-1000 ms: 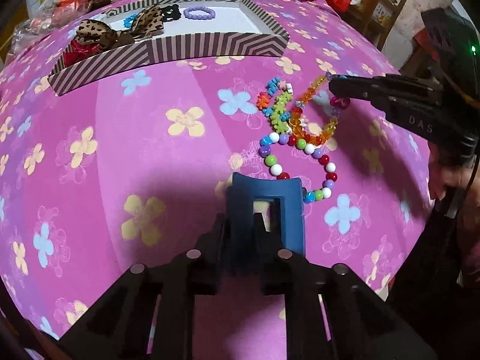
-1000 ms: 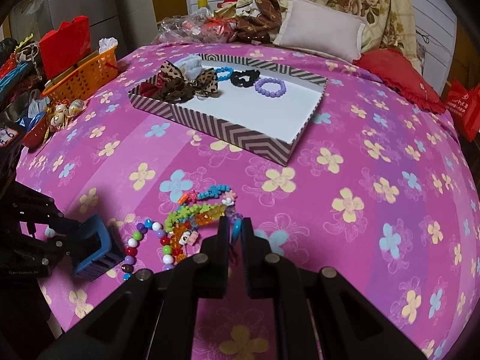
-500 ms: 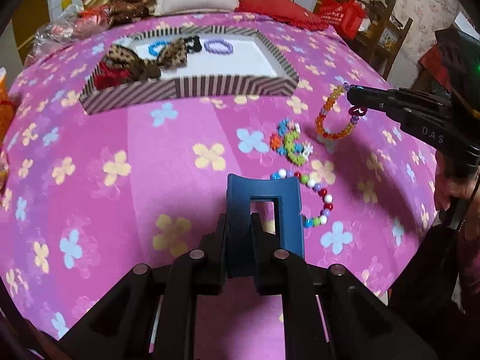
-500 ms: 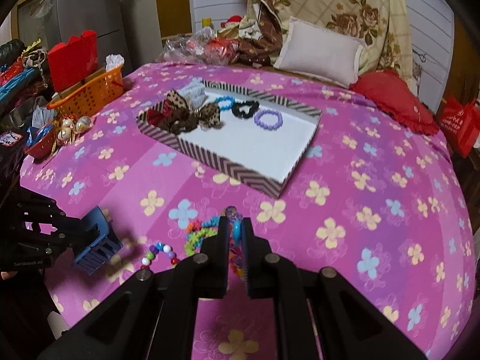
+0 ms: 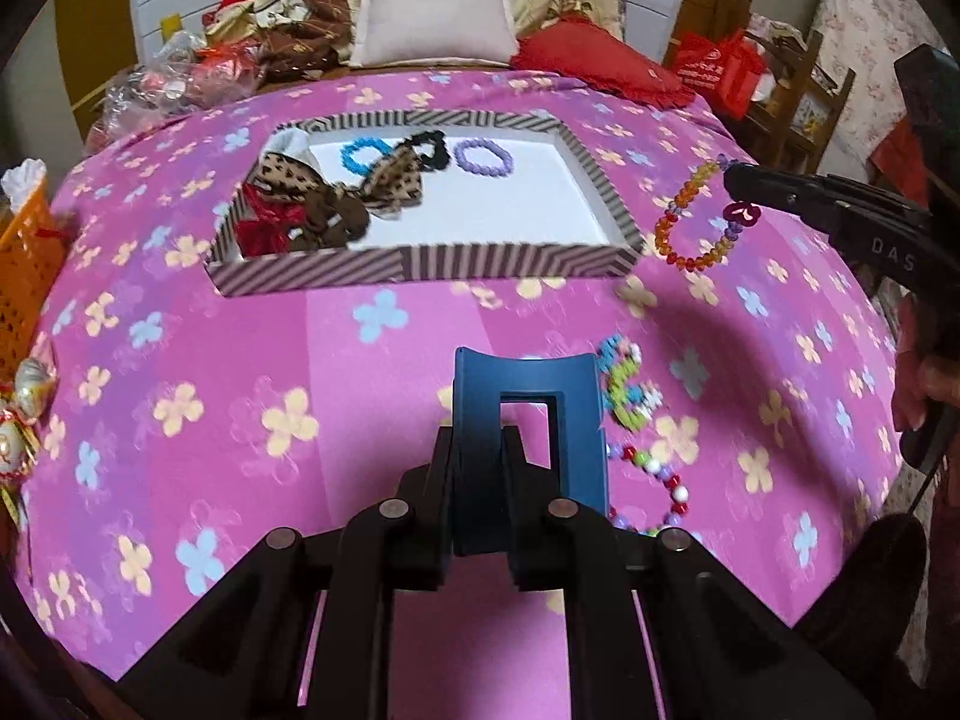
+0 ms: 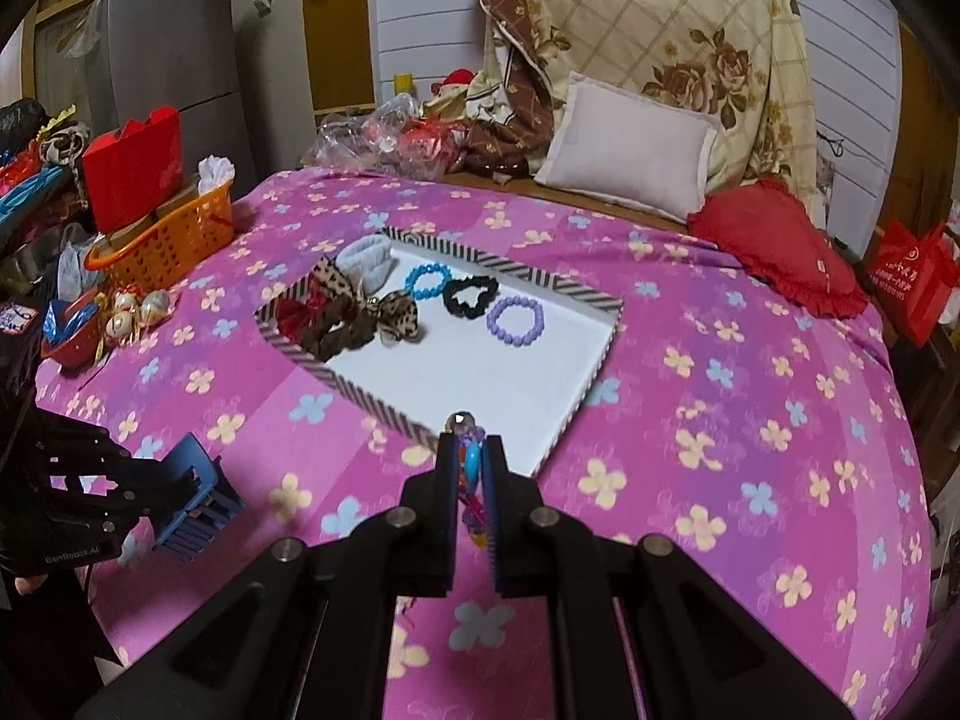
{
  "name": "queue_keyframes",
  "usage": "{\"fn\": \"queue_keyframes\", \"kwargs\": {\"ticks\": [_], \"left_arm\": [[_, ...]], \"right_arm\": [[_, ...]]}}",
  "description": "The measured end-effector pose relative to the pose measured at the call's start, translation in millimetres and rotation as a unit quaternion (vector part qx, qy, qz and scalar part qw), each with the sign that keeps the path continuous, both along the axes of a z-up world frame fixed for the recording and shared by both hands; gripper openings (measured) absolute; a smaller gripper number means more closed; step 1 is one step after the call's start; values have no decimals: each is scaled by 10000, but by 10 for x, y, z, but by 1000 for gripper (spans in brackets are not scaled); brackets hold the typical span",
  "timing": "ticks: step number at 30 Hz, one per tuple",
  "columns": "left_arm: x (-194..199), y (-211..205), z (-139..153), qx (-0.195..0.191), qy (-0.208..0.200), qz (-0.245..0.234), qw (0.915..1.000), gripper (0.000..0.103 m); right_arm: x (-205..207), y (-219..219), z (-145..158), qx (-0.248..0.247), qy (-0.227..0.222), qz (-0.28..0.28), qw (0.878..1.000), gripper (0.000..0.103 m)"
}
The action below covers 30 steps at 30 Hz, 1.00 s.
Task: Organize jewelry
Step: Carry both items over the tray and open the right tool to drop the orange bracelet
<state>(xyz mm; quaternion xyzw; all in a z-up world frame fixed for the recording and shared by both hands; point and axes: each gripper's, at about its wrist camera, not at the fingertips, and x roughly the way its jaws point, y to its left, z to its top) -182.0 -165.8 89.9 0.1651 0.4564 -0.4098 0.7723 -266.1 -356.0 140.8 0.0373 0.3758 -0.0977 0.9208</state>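
My left gripper [image 5: 480, 444] is shut on a blue hair claw clip [image 5: 528, 420], held above the pink flowered bedspread; it also shows in the right wrist view [image 6: 192, 504]. My right gripper [image 6: 471, 456] is shut on an orange bead bracelet [image 5: 690, 222] that hangs in the air just right of the striped tray [image 5: 420, 261]. In the right wrist view the bracelet [image 6: 471, 468] sits between the jaws, near the tray's front corner [image 6: 420, 429]. The tray holds leopard bows [image 5: 336, 198], a blue bracelet [image 5: 363, 156], a black scrunchie [image 5: 429, 150] and a purple bracelet [image 5: 483, 159].
A green-and-blue bracelet [image 5: 624, 384] and a multicoloured bead necklace [image 5: 654, 480] lie on the bedspread right of the clip. An orange basket [image 6: 168, 240] and ornaments [image 6: 132, 312] sit at the left edge. Pillows [image 6: 630, 150] lie at the back.
My right gripper lifted the orange bracelet off the pile and carried it up toward the tray's right corner. My left gripper rose and pulled back with the clip.
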Motion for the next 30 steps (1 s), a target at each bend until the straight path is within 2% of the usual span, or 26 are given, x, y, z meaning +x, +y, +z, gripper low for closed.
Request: {"fn": "queue_keyframes", "kwargs": {"ticks": [15,30], "left_arm": [[326,-233,67,96,-428,349,9984,15],[648,-591,3,167,-578,463,9971,15]], "right_arm": [[457,-301,17,24,17,-151,9999,7],[945,-639,-219,74,245,-314,9992,7]]}}
